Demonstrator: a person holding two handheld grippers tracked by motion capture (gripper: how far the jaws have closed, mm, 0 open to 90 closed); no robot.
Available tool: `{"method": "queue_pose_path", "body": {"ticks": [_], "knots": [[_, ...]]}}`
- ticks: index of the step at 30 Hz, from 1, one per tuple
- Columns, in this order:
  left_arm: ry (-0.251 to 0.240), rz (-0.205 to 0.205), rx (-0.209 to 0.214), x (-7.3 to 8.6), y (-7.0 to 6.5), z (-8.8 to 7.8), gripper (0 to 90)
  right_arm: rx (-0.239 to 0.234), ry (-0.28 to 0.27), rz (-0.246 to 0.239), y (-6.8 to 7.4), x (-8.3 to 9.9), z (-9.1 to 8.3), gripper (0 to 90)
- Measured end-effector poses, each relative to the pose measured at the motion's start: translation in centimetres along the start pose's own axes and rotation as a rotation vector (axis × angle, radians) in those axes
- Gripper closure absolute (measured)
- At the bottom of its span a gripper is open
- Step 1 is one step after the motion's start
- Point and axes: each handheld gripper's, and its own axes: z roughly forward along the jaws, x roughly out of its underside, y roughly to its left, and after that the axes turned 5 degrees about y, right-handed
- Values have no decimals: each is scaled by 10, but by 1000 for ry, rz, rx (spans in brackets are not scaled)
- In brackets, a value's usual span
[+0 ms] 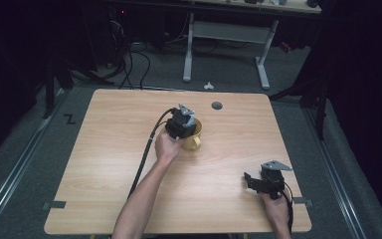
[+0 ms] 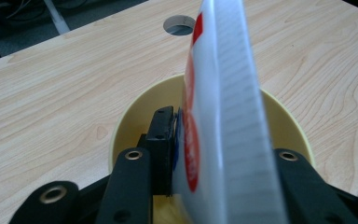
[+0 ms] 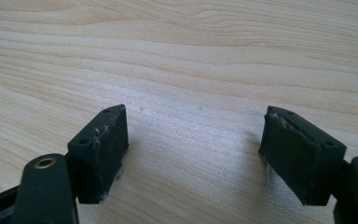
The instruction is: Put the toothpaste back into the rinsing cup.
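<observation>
Right gripper (image 1: 251,180), near the table's (image 1: 104,164) front right corner: jaws spread wide, nothing between them, bare wood grain beneath in the right gripper view. Left gripper (image 1: 188,125), held over the yellow mug (image 1: 194,141) standing toward the table's middle, nearer the far edge: jaws pinching a flat white packet with red print (image 2: 223,121), upright on its edge, lower end inside the mug's mouth. Round cable hole (image 1: 217,105), near the far edge, beyond the mug.

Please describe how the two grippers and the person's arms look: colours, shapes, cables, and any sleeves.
Both the left gripper and the right gripper are black, each topped by a grey three-cornered plate and trailing a black cable. The jaws end in blocky black pads, with brass-coloured rivets on the links. No sleeves cover the forearms.
</observation>
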Motion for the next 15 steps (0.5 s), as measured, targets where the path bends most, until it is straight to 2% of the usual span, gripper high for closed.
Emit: {"method": "queue_pose_path", "body": {"ticks": [9, 15], "knots": [[-55, -3, 10, -4, -1, -10, 626, 0, 0, 1, 0, 0, 0, 232], [-53, -5, 2, -4, 0, -12, 563, 0, 0, 1, 0, 0, 0, 232]]}}
